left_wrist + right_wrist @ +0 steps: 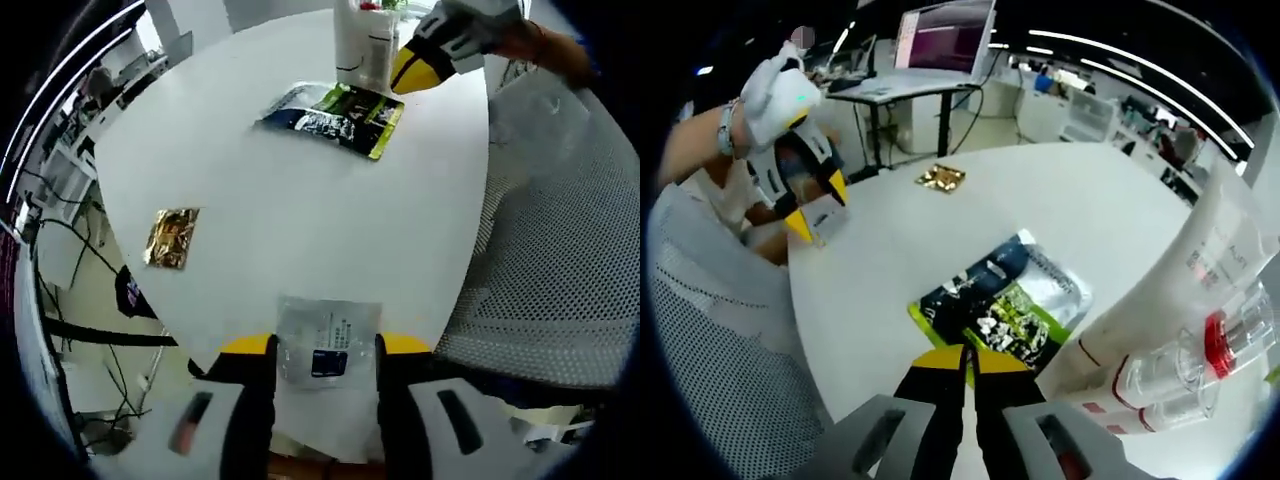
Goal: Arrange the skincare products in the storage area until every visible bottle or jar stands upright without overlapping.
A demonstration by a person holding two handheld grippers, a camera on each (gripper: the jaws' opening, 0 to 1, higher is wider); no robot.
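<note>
The left gripper (pixel 325 352) is holding a clear sachet (pixel 328 340) between its jaws at the near edge of the white counter (pixel 280 200), the jaws closing against its sides. The right gripper (pixel 966 365) is hovering with its jaws pressed together on nothing, just over the green-and-black packet (pixel 1002 298) lying flat mid-counter. Beside it, white skincare bottles (pixel 1185 310) are standing clustered with a red-capped clear vial (pixel 1230 345). Farther off, a gold foil packet (pixel 172 237) is lying flat. A mesh chair (pixel 560 250) is sitting alongside the counter.
</note>
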